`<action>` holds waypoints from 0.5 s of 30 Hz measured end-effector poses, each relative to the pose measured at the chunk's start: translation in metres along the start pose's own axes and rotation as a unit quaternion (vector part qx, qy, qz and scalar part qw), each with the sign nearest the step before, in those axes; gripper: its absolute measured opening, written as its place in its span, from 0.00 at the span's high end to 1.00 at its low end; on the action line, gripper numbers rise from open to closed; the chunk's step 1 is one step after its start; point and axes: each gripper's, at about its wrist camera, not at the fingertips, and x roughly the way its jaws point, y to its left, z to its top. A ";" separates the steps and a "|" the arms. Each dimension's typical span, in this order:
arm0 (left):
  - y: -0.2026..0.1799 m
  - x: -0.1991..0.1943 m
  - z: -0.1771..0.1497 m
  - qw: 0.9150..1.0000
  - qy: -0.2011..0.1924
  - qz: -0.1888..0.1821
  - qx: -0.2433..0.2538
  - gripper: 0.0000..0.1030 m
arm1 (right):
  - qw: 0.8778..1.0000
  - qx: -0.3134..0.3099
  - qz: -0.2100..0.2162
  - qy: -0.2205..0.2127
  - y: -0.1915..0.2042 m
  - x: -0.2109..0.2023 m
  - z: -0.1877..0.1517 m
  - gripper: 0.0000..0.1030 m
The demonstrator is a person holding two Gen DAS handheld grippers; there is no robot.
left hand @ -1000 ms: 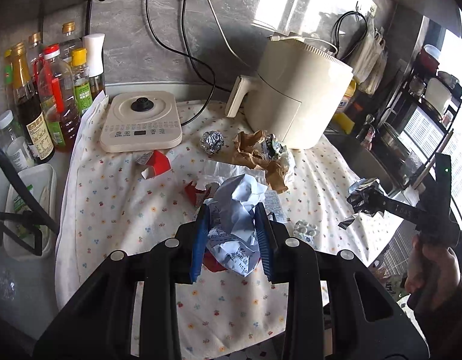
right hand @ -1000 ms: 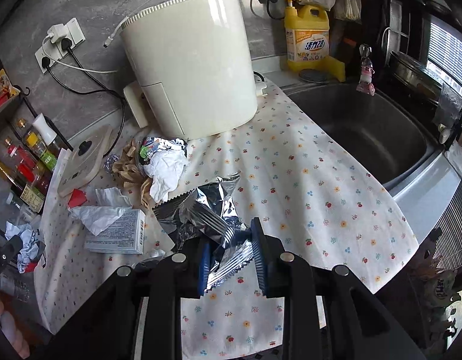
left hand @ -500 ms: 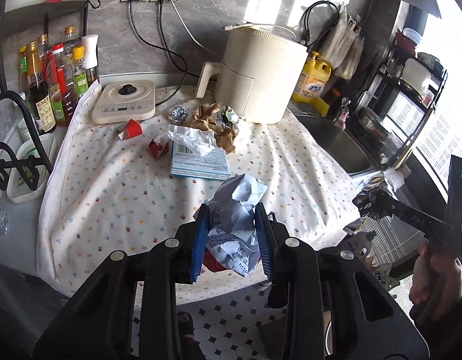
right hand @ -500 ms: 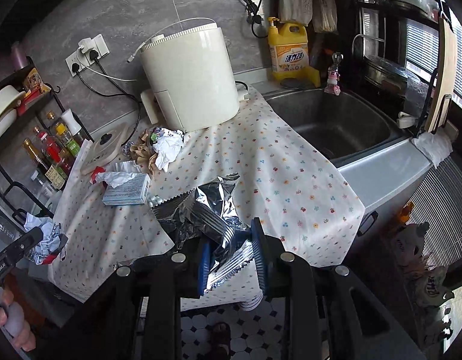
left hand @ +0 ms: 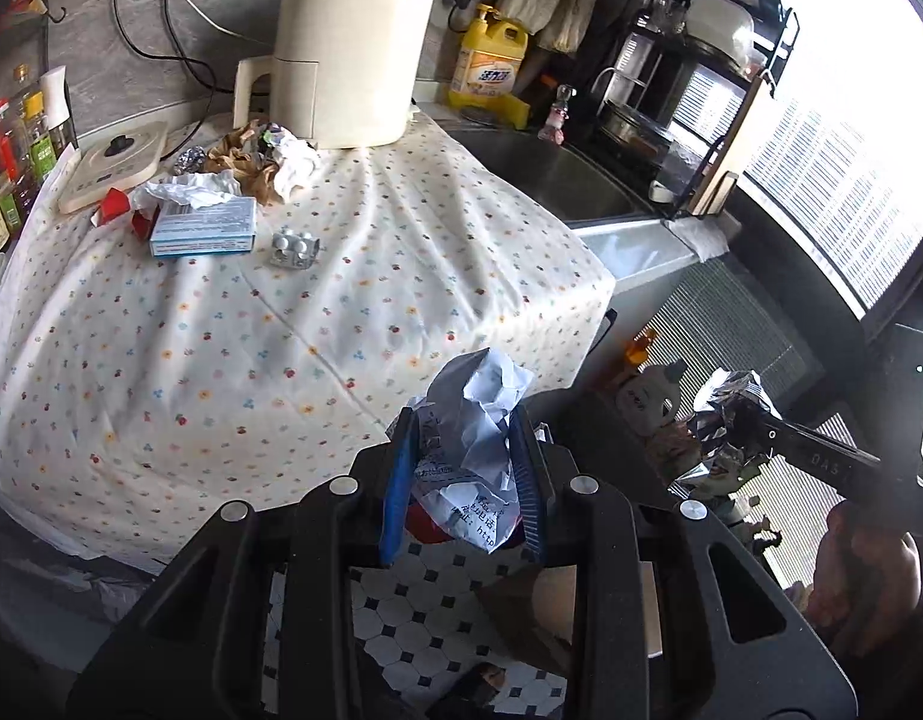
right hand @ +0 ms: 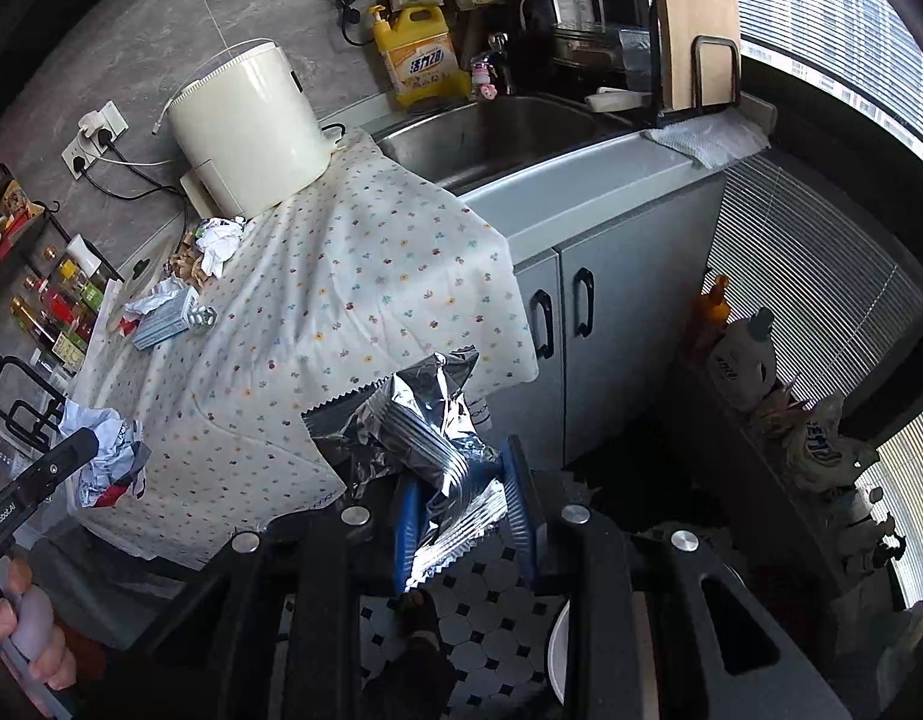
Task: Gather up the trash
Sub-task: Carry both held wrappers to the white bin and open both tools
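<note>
Meanwhile, the crumpled paper (left hand: 474, 420), pinched in the left gripper (left hand: 464, 480), and the foil wrapper (right hand: 428, 420), clamped in the right gripper (right hand: 461, 510), had been carried off the flowered cloth (left hand: 221, 330) and out over the tiled floor (left hand: 425, 624), presumably toward a bin not seen, while a box (left hand: 203, 228) and other scraps were left behind.

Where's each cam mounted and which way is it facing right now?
Left wrist: on left gripper, looking down past crumpled paper at floral cloth and floor; right gripper and hand show.
Right wrist: on right gripper, over foil wrapper, facing sink; other hand shows.
Shared: cloth, air fryer, detergent bottle.
</note>
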 end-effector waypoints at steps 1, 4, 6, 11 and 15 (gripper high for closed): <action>-0.010 0.004 -0.004 1.000 0.004 -0.007 0.005 0.70 | 1.000 0.006 -0.005 0.001 -0.012 -0.003 -0.007 0.75; -0.042 0.016 -0.018 0.999 0.020 -0.028 0.024 0.70 | 0.999 0.029 -0.025 0.004 -0.047 -0.014 -0.027 0.75; -0.062 0.025 -0.027 0.998 0.034 -0.041 0.038 0.70 | 0.998 0.049 -0.039 0.011 -0.072 -0.020 -0.042 0.75; -0.114 0.042 -0.049 0.993 0.061 -0.071 0.072 0.70 | 0.994 0.084 -0.066 0.038 -0.125 -0.028 -0.080 0.74; -0.148 0.057 -0.065 0.988 0.086 -0.087 0.095 0.70 | 0.989 0.110 -0.076 0.067 -0.154 -0.022 -0.110 0.72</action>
